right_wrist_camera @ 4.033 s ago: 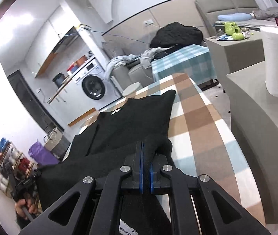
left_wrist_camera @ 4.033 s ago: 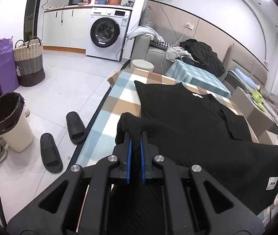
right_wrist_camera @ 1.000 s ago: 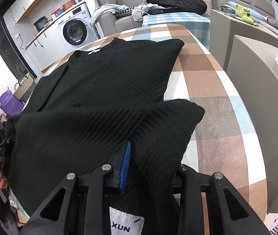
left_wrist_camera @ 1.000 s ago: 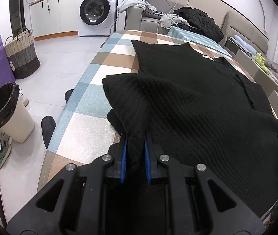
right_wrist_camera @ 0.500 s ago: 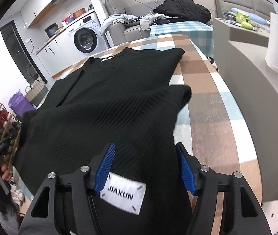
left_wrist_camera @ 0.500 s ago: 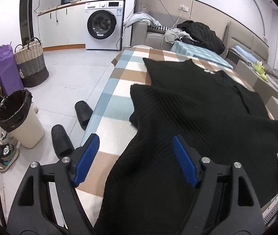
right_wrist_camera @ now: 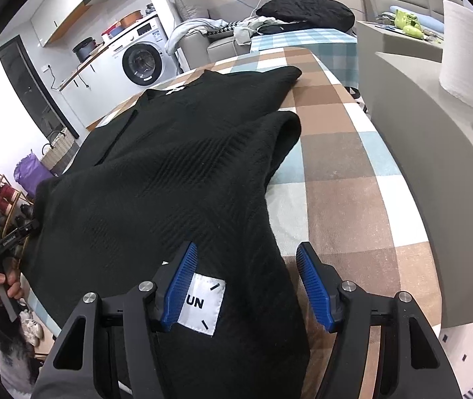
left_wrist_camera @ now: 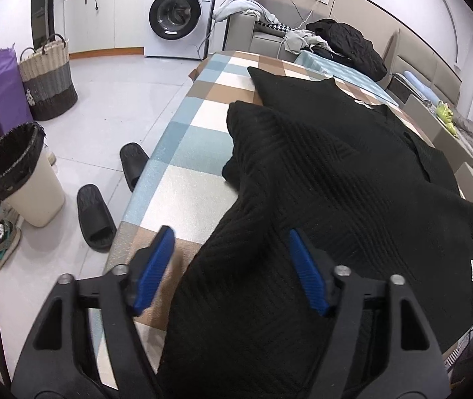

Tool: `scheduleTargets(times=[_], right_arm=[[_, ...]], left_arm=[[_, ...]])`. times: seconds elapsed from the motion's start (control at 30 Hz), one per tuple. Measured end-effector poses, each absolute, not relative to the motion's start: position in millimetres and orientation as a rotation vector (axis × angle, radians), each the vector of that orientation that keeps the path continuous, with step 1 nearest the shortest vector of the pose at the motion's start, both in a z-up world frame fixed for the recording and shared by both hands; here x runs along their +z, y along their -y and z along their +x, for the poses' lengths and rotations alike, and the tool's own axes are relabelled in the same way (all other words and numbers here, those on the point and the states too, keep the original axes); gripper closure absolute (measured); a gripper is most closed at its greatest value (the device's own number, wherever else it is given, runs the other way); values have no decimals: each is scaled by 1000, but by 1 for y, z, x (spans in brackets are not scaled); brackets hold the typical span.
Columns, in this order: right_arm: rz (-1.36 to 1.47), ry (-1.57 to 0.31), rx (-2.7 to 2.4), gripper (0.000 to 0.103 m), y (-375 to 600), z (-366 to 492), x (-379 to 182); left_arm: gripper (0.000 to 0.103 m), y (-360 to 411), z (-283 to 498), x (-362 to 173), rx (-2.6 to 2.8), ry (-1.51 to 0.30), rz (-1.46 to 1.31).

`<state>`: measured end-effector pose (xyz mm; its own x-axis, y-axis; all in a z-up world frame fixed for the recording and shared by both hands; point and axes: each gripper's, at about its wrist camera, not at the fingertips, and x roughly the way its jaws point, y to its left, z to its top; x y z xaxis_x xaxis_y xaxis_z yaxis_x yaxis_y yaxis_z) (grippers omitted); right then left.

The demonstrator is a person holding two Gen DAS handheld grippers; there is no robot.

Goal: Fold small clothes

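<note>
Two blue-padded fingers of the left gripper (left_wrist_camera: 230, 267) stand apart after their jaws have just closed in a little, pressing on nothing, with the black ribbed knit top (left_wrist_camera: 329, 179) lying loose between them. It sprawls across the checked tablecloth (left_wrist_camera: 183, 153), its lower part doubled back over the body in a thick fold, chevron ribs catching the light. From the right wrist, the right gripper (right_wrist_camera: 246, 282) is likewise parted and holds nothing; the garment's hem runs between its pads, a white label (right_wrist_camera: 203, 302) showing beside the left one.
</note>
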<state>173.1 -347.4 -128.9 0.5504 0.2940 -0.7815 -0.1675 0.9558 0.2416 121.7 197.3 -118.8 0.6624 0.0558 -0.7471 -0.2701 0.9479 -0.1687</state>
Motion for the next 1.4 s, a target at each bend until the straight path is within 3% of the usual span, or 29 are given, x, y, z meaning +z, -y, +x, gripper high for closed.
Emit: scheduleTargets(times=[0.1, 0.17, 0.23, 0.33, 0.4, 0.53, 0.57, 0.8, 0.97, 1.27, 1.4], right_arm=[[145, -950, 285, 39, 345, 173, -129], [134, -942, 284, 39, 343, 171, -128], [128, -939, 291, 39, 342, 171, -127], [116, -942, 289, 41, 341, 171, -128], [105, -938, 288, 49, 341, 169, -128], [65, -910, 293, 95, 342, 163, -128], [62, -898, 292, 97, 343, 162, -127], [102, -682, 320, 98, 354, 161, -81], [130, -640, 264, 98, 352, 190, -63], [173, -781, 166, 98, 350, 263, -91], [183, -862, 136, 85, 355, 270, -111]], left_arm=[[44, -196, 126, -121, 178, -836, -274], [60, -195, 129, -123, 183, -850, -272], [84, -195, 132, -124, 175, -852, -281], [98, -194, 128, -118, 146, -821, -290], [100, -192, 125, -111, 141, -787, -278], [100, -187, 119, -94, 144, -718, -257], [100, -187, 117, -90, 142, -703, -256], [100, -186, 118, -56, 144, -600, -259], [100, -191, 150, -44, 171, -591, -257], [100, -200, 229, -71, 195, -710, -206], [94, -198, 241, -92, 201, -768, -200]])
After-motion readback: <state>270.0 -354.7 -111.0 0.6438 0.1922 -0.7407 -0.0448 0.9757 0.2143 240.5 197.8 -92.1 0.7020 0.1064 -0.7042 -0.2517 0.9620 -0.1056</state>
